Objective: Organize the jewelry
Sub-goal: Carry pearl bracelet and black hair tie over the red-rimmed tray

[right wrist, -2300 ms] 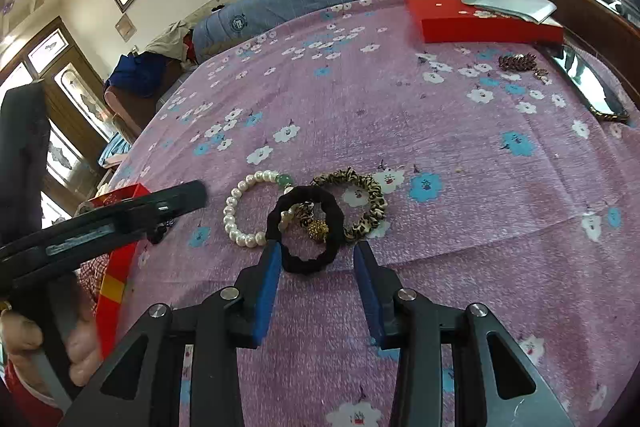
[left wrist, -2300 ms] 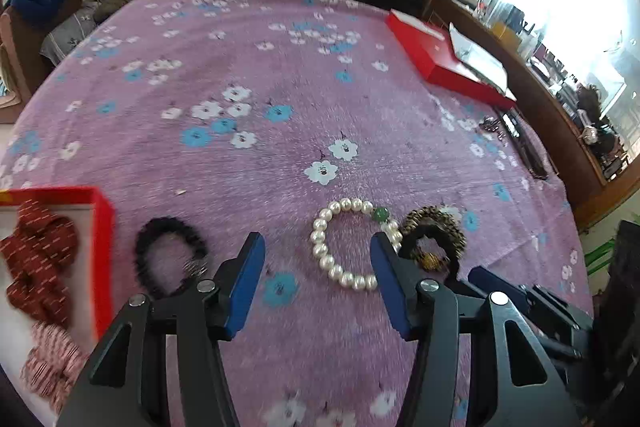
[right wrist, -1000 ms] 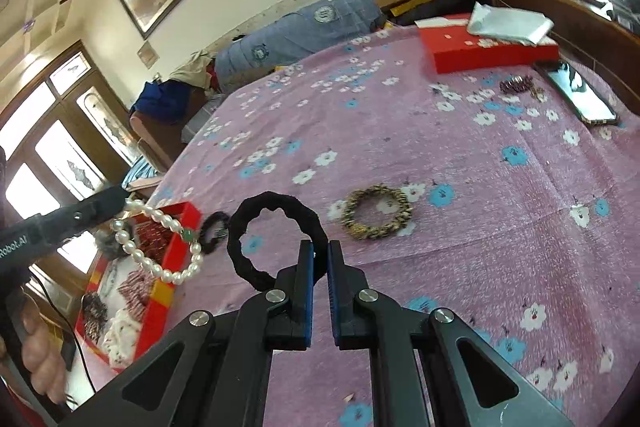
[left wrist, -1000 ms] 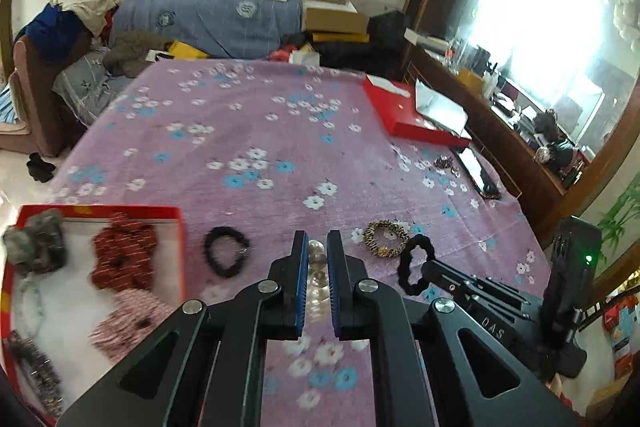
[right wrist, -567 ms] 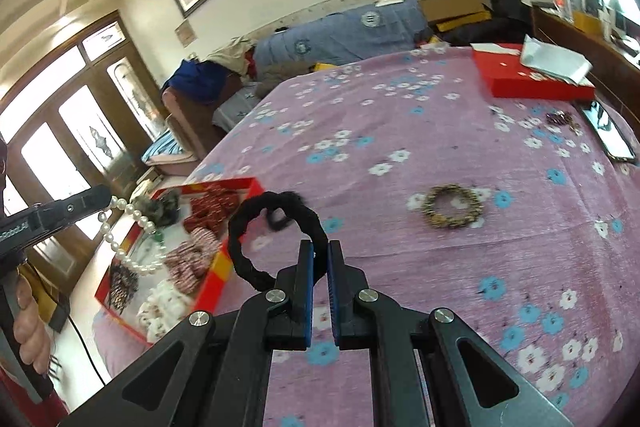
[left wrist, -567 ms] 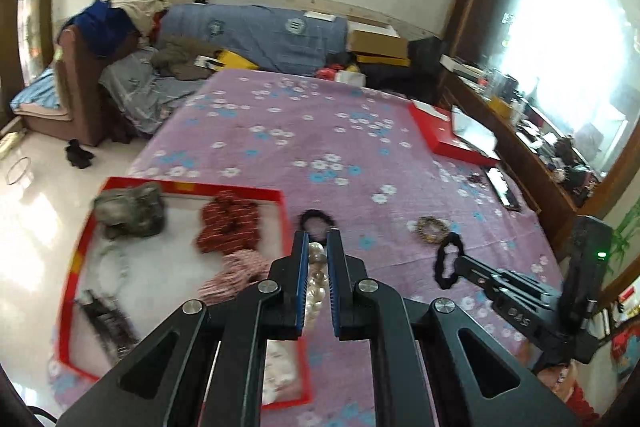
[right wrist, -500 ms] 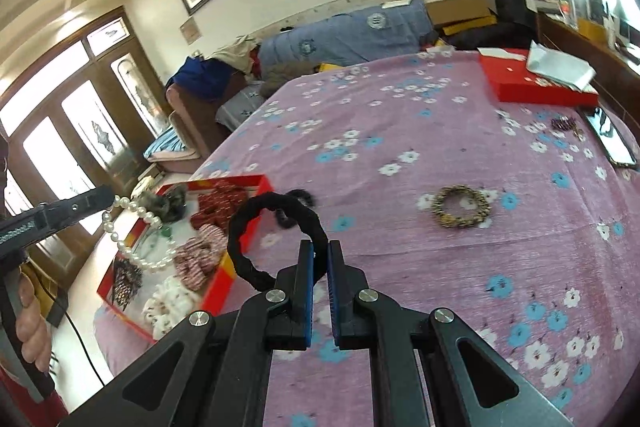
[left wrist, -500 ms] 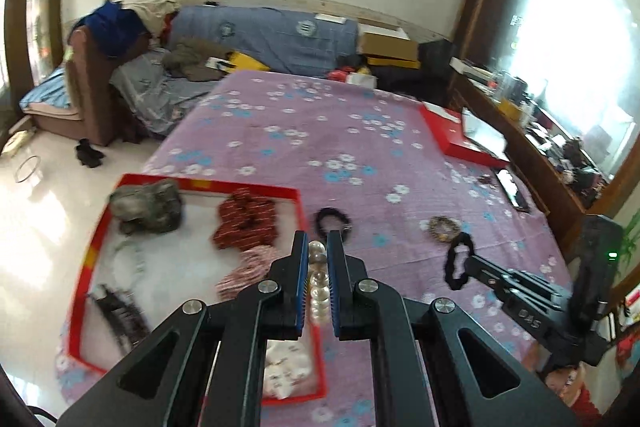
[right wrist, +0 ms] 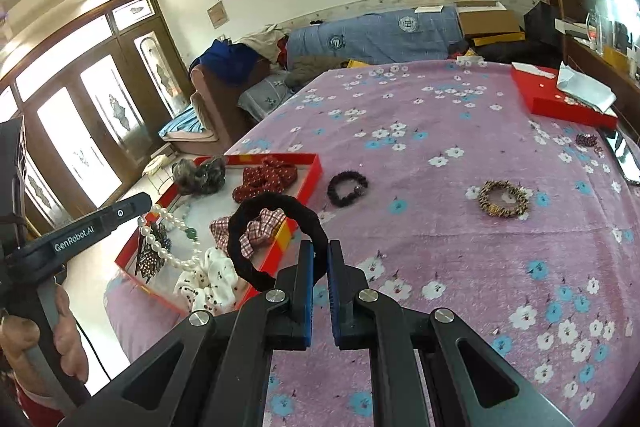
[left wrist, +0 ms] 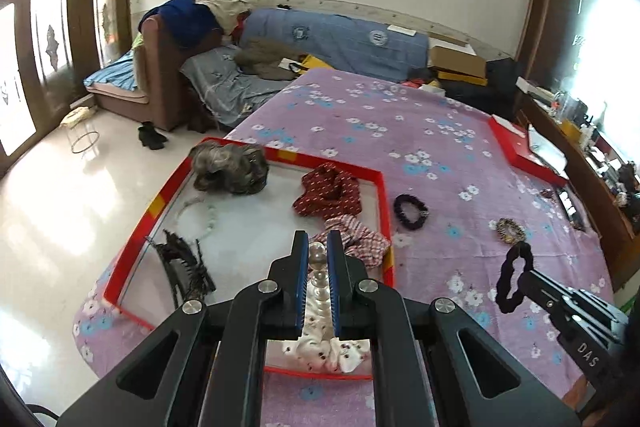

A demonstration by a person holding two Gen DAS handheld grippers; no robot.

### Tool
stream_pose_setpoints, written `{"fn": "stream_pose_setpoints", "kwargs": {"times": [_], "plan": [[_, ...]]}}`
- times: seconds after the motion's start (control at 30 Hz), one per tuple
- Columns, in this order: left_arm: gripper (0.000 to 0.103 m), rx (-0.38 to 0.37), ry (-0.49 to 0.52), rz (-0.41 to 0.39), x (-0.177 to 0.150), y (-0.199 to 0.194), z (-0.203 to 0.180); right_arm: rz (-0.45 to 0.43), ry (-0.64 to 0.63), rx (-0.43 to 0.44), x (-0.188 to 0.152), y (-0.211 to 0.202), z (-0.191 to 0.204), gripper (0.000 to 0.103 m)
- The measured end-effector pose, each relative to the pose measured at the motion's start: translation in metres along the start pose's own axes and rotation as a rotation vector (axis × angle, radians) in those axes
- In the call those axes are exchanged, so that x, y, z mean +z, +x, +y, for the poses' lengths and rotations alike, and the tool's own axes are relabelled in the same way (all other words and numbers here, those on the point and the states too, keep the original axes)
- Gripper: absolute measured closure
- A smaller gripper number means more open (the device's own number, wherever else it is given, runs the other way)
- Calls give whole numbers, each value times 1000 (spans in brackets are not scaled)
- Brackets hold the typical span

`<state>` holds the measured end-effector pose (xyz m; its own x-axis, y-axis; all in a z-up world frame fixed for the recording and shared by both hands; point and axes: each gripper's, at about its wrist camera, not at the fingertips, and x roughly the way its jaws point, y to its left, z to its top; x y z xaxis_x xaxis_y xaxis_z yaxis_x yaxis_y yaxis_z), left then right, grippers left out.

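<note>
The left gripper [left wrist: 318, 251] pinches the pearl bracelet [right wrist: 170, 241], which dangles above the red tray [left wrist: 382, 195] at the table's edge. The right gripper [right wrist: 318, 259] clamps a black scrunchie [right wrist: 276, 239], held in the air just beside the tray. On the purple cloth [right wrist: 440, 247] lie a dark bracelet [right wrist: 347, 189] near the tray and a leopard scrunchie [right wrist: 503, 203] well apart.

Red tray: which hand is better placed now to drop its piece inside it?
Left. The left tongs hold the pearl bracelet above the red tray. The right tongs hold the black scrunchie near the tray's edge, seemingly above the purple cloth.
</note>
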<state>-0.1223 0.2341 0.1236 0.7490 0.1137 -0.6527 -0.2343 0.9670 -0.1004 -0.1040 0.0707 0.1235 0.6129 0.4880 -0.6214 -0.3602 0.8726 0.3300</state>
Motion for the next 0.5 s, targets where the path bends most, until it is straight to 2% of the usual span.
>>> {"fn": "stream_pose_setpoints", "kwargs": {"times": [0.3, 0.5], "plan": [[94, 67, 11, 17, -9, 5, 6, 20, 6, 4, 0, 7, 2, 95], [94, 51, -10, 26, -10, 10, 15, 42, -3, 8, -1, 15, 11, 95]]}}
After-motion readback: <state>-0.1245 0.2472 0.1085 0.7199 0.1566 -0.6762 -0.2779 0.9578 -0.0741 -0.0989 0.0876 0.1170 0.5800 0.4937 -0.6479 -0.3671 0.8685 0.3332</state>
